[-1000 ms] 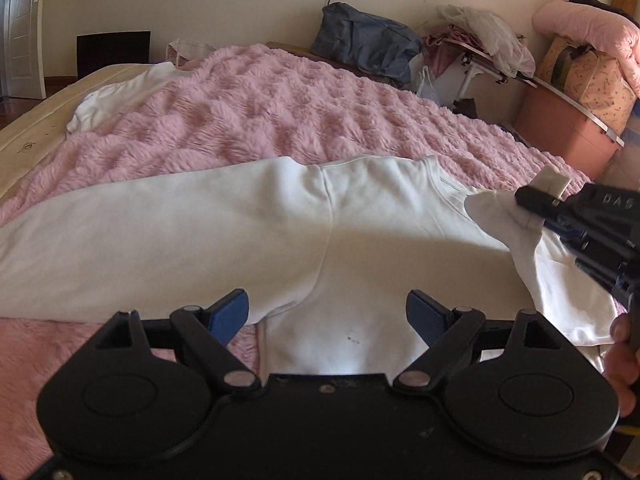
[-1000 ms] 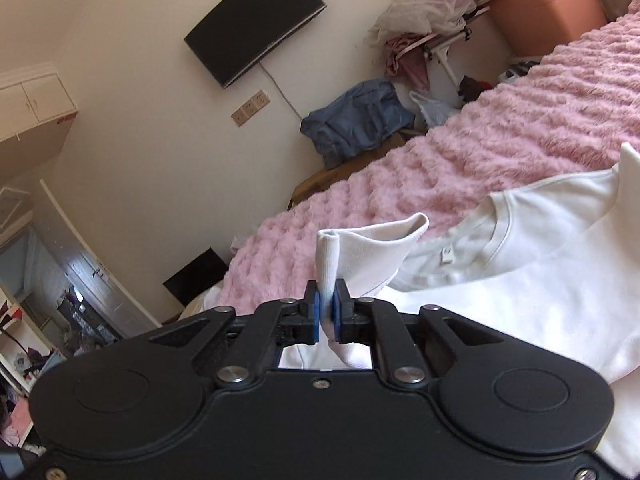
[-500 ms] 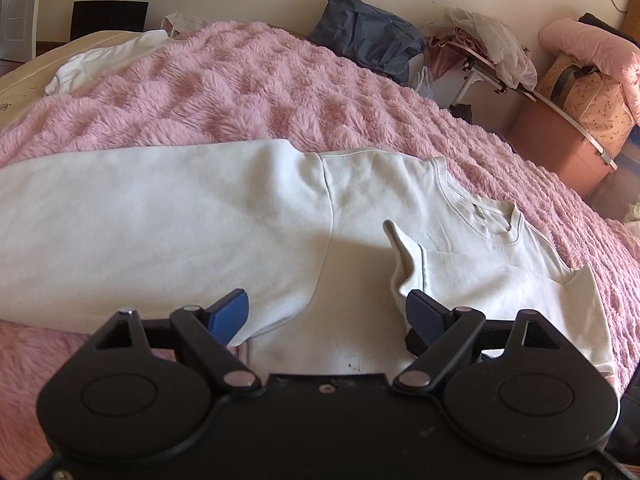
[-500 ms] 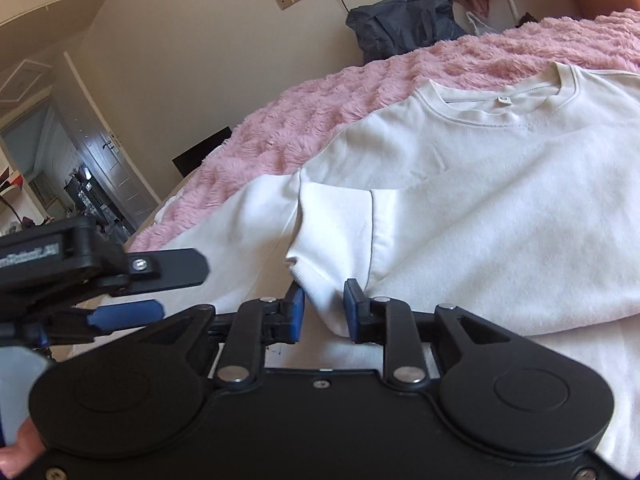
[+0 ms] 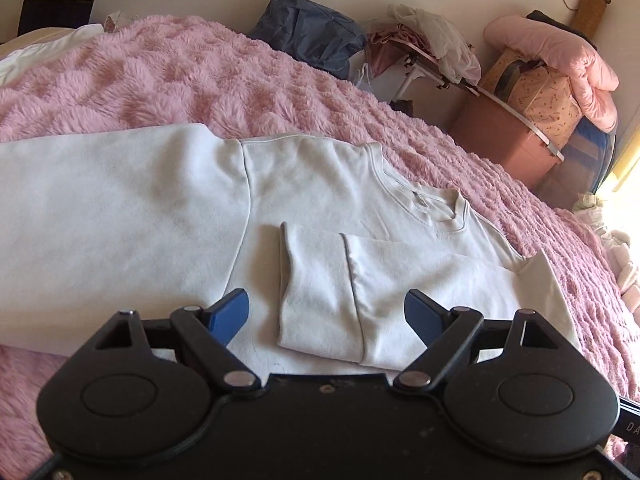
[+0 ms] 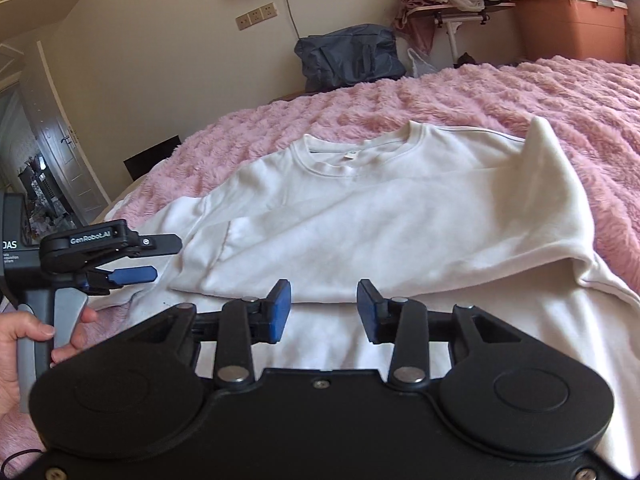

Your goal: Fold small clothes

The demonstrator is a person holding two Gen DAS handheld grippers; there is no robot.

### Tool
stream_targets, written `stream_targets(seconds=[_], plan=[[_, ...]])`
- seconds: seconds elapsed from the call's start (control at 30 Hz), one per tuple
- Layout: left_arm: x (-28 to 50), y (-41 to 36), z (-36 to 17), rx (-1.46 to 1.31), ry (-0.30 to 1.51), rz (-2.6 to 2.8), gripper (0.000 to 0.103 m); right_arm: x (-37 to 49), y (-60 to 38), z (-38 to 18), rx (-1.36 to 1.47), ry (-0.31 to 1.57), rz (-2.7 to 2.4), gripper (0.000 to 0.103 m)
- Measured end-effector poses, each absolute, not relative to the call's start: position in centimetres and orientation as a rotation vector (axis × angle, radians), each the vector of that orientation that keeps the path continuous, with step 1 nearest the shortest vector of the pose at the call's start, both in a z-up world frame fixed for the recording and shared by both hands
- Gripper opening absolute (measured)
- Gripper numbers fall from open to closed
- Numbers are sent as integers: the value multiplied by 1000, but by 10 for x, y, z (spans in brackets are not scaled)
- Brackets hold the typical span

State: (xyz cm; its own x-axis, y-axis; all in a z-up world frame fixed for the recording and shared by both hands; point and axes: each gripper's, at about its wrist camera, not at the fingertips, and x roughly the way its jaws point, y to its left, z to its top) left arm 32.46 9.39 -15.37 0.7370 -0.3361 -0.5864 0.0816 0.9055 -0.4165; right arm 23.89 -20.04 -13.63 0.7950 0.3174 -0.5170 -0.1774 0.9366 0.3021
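Observation:
A white long-sleeved sweatshirt lies flat on the bed, collar toward the far side. One sleeve is folded across its chest, cuff end near my left gripper. That gripper hovers low over the cuff, wide open, jaws closing slightly; the pads touch nothing. In the right wrist view the folded sleeve crosses the sweatshirt. My right gripper sits just before the sleeve's edge, jaws opening, nothing between the pads. The left gripper shows at the left of that view.
A fluffy pink blanket covers the bed. Another white garment lies at its far left. Beyond the bed are a blue bag, a rack of clothes and an orange box. A hand holds the left gripper's handle.
The right gripper carried the sleeve cuff over the chest, set it down, let go and opened. The left gripper moved lower and closer to the folded cuff.

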Motion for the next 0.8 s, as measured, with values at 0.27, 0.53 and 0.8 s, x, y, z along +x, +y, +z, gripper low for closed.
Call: stream_targets(seconds=[0.27, 0.53, 0.8], plan=[[336, 84, -169, -406, 752, -244, 41, 232, -211, -144, 279, 607, 256, 39], [340, 96, -177, -494, 760, -228, 3, 230, -217, -142, 276, 594, 232, 42], [315, 117, -139, -561, 594, -225, 1, 224, -244, -144, 268, 602, 140, 45]])
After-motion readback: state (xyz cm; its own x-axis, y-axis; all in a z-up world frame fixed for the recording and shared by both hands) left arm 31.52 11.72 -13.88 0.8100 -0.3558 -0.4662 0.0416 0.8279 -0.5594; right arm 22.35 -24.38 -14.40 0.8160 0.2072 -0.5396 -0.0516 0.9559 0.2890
